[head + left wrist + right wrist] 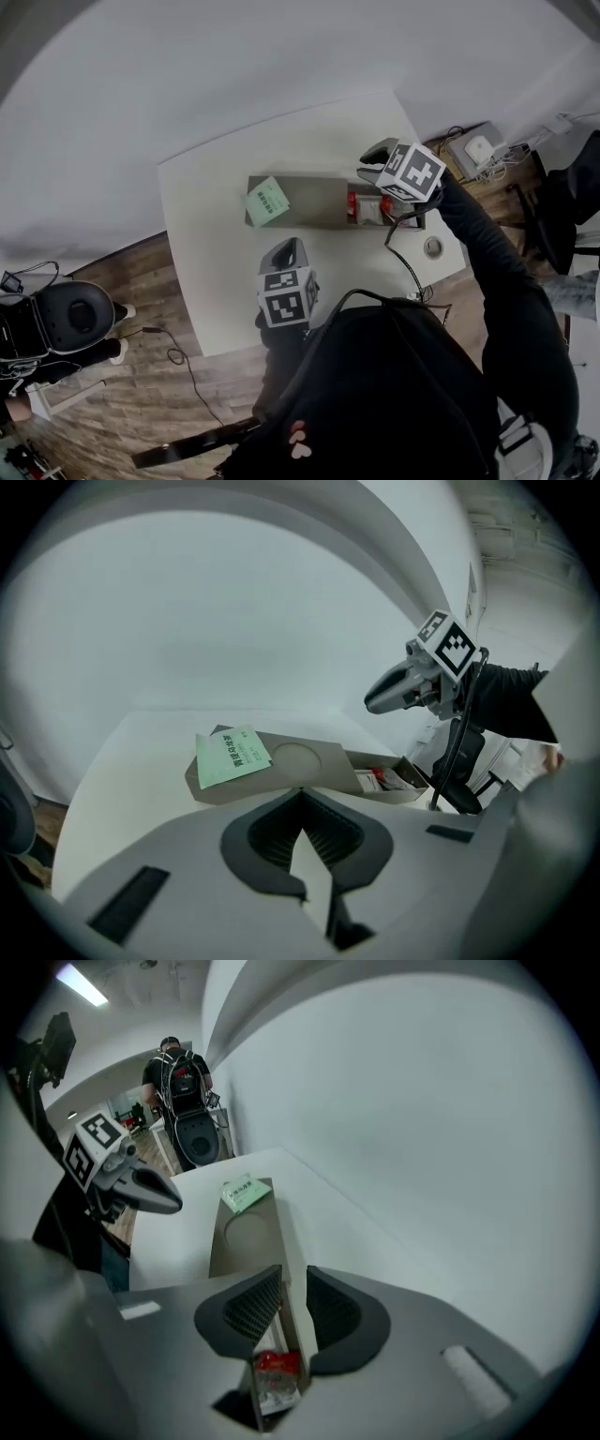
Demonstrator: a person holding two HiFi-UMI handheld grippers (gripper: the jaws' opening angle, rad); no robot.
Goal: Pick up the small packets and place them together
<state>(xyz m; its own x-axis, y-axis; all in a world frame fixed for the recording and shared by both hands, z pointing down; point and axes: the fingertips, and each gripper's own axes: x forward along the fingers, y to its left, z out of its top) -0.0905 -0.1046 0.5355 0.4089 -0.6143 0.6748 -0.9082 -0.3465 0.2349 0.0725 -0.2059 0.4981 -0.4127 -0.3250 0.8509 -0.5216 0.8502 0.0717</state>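
The left tongs (300,795) hang low over the near part of the white table (211,281), tips pressed together with nothing between them. Ahead of them, past a strip of bare table, a long grey cardboard tray (309,759) lies side-on to these tongs. A flat green packet (231,756) lies askew on the tray's end, ahead and to the left of the left tongs, beside a shallow round dent in the card. Off to the right of the left tongs, the open compartment at the tray's other end holds small red-and-white packets (275,1379) bunched together.

The right tongs (292,1274) hover over that compartment, pointing steeply down, spread apart and pinching nothing. The packets lie just below them, and I see no contact. From the right tongs the tray runs away lengthwise, with the green packet at its far end. Well beyond the table on that side, a person in dark clothes (178,1072) stands behind a black chair (197,1138).
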